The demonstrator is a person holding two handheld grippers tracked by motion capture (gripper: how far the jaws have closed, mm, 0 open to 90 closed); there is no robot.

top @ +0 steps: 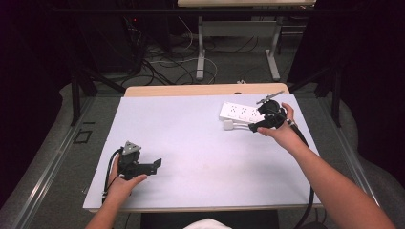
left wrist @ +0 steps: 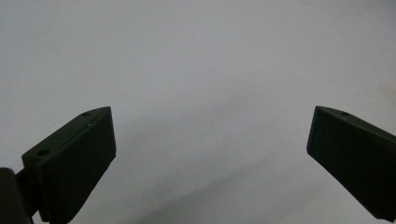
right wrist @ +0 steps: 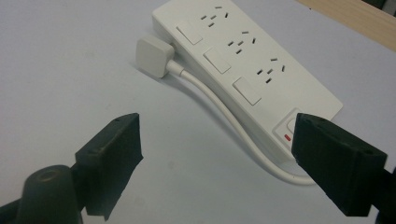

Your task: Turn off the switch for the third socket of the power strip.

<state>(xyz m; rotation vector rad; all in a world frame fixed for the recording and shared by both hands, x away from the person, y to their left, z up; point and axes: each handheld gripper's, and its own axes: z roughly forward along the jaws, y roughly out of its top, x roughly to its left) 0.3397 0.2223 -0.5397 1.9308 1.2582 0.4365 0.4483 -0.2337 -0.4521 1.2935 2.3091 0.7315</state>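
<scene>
Right gripper view was taken as the starting point: the right gripper (right wrist: 217, 154) was seen with its jaws spread wide and nothing held between them. Just beyond the fingertips (right wrist: 119, 140), a white cable (right wrist: 224, 119) was laid on the pale table sheet (right wrist: 70, 56), running across the gap between the jaws. At the cable's far end, a white plug (right wrist: 152, 56) was found lying loose beside the short end of the white power strip (right wrist: 243, 70), which stretched away from the right-hand jaw; the plug was not inserted into any socket.

The plug was judged to be light, hard and smooth, so it could slip; a hold on its flat sides was thought best. The cable was judged to be bendable but springy, and the strip stiff and light enough to slide when pushed.

Farther out, in the high view, the left gripper (top: 155, 164) was seen well apart from these things, over bare sheet, with its jaws also wide apart and empty.
</scene>
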